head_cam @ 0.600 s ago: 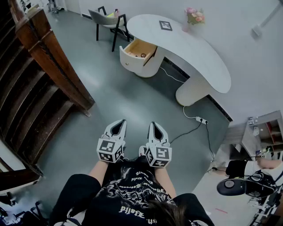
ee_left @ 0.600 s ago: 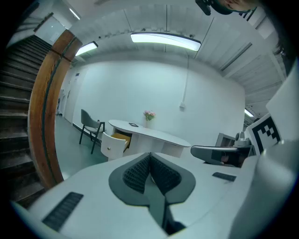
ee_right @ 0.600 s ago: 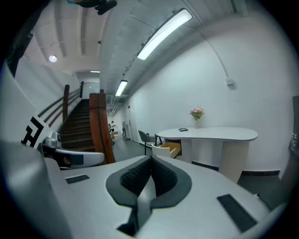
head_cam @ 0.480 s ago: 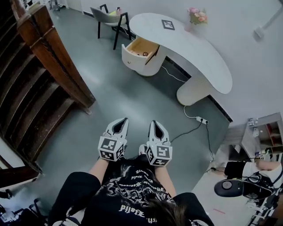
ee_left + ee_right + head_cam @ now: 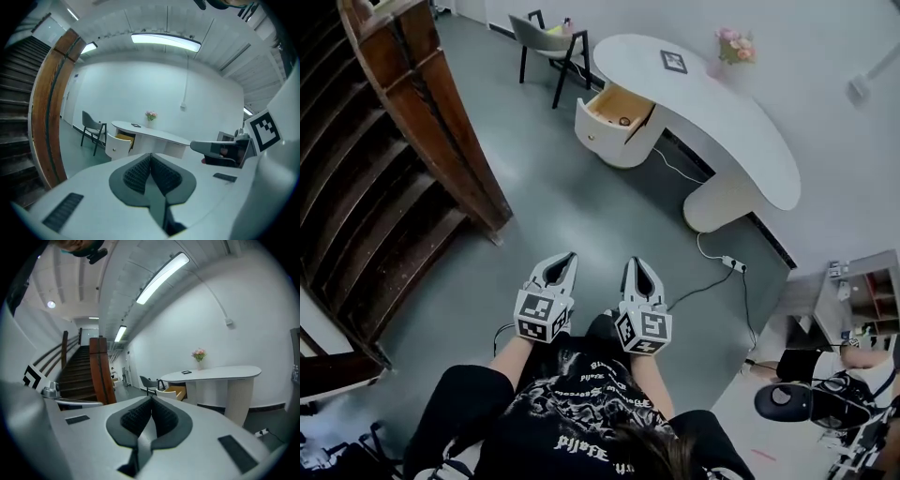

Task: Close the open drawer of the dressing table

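Observation:
The white curved dressing table (image 5: pixel 741 131) stands far ahead by the wall. Its drawer (image 5: pixel 614 114) at the left end is pulled out, showing a wood-coloured inside with a small object in it. My left gripper (image 5: pixel 568 259) and right gripper (image 5: pixel 636 265) are held side by side close to the person's body, far from the table. Both are shut with nothing between their pads. In the left gripper view the left gripper (image 5: pixel 150 154) points toward the drawer (image 5: pixel 118 143). In the right gripper view the drawer (image 5: pixel 172 392) lies just beyond the right gripper (image 5: pixel 151 399).
A wooden staircase (image 5: pixel 384 169) with a heavy post fills the left. A grey chair (image 5: pixel 546 37) stands left of the table, and pink flowers (image 5: pixel 734 45) sit on it. A power strip (image 5: pixel 732 265) and cable lie on the floor. Shelving (image 5: pixel 862 300) is at the right.
The head view has swung a little, so the table, drawer and staircase sit further right in the picture. Both grippers stay shut and side by side. The drawer stays open.

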`<state>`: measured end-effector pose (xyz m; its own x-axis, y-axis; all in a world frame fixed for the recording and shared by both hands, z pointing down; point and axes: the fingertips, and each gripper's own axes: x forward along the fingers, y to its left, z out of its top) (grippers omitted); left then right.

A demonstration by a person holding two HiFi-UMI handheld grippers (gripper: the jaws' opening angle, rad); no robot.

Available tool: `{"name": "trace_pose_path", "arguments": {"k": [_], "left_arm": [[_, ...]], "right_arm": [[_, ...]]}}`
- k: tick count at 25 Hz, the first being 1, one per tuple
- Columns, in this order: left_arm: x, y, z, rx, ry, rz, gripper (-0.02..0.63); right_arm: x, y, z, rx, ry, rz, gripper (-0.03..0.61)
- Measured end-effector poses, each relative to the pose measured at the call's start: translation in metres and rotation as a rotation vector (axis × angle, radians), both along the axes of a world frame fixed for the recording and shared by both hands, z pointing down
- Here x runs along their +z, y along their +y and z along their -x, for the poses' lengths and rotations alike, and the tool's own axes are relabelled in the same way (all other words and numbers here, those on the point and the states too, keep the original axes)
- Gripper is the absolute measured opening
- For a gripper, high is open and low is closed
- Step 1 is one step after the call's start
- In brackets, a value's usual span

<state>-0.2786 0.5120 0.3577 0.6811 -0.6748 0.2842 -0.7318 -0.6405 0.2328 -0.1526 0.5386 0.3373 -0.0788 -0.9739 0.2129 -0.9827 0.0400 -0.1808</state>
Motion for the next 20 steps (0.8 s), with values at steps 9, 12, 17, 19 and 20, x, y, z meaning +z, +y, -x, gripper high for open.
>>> {"name": "trace_pose_path", "arguments": {"k": [9,12,17,19,20], "left_arm": [[0.005,-0.019,-0.009,-0.005,-0.006,-0.003,0.023],[0.011,-0.034,-0.021,-0.022,-0.007,0.010,0.023],[0.011,-0.071,-0.051,-0.044,-0.022,0.017,0.023],[0.013,-0.087,-0.062,-0.063,-0.019,0.027,0.023],[0.015,-0.096,-0.067,-0.074,-0.019,0.035,0.024]], "right_arm": [[0.000,-0.027,-0.001,-0.058,0.014,-0.006,0.026],[0.006,-0.044,-0.012,-0.079,0.013,-0.003,0.026],[0.009,-0.086,-0.045,-0.121,0.009,0.017,0.026],[0.010,-0.104,-0.059,-0.134,0.007,0.020,0.026],[0.011,-0.114,-0.066,-0.139,0.008,0.021,0.026]]}}
